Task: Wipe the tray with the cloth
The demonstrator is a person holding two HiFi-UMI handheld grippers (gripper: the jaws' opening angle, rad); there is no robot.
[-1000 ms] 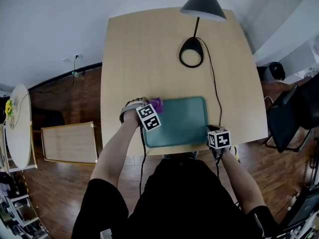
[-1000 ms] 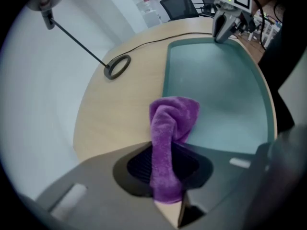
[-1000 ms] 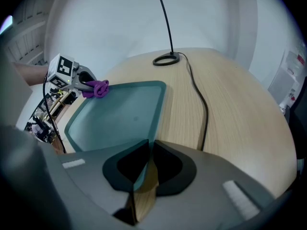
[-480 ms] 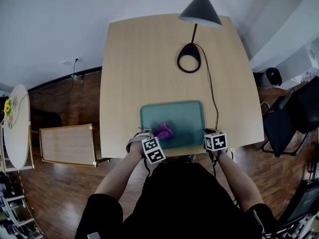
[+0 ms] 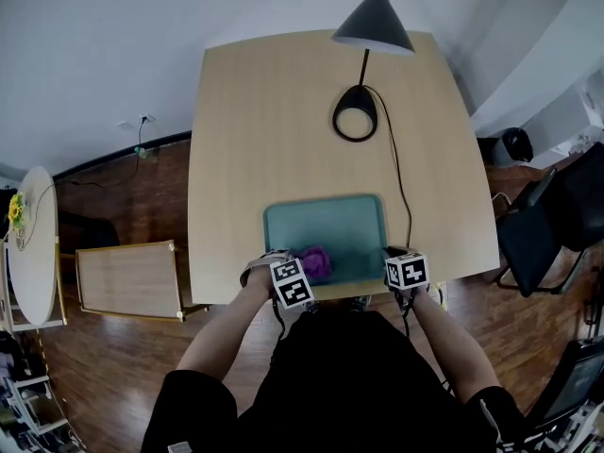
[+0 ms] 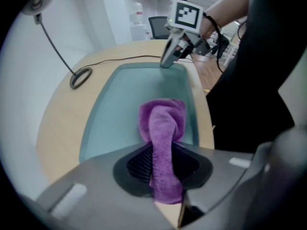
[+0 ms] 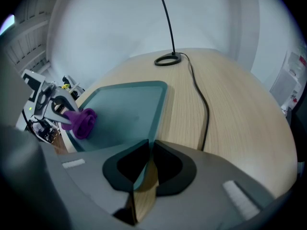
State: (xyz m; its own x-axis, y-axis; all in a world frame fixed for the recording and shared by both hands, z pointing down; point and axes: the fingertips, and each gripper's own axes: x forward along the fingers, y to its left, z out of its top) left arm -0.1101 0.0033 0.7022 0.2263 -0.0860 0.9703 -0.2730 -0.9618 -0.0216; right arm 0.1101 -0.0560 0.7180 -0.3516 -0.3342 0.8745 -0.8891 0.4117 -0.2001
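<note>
A teal tray (image 5: 340, 226) lies on the wooden table by its near edge. A purple cloth (image 5: 316, 260) rests bunched on the tray's near left part, and my left gripper (image 5: 305, 266) is shut on it. In the left gripper view the cloth (image 6: 163, 123) runs up between the pads and drapes onto the tray (image 6: 120, 109). My right gripper (image 5: 390, 255) is shut on the rim at the tray's near right corner. The right gripper view shows the teal rim (image 7: 156, 111) pinched in my right gripper (image 7: 146, 164), with the cloth (image 7: 82, 122) across the tray.
A black desk lamp stands beyond the tray on a ring base (image 5: 355, 121). Its cable (image 5: 400, 182) runs down the table just right of the tray. The table's front edge lies right under both grippers. A dark chair (image 5: 547, 229) stands to the right.
My left gripper has dragged the cloth from the tray's far left corner toward me to the near part of the tray. The right gripper has kept its hold on the rim.
</note>
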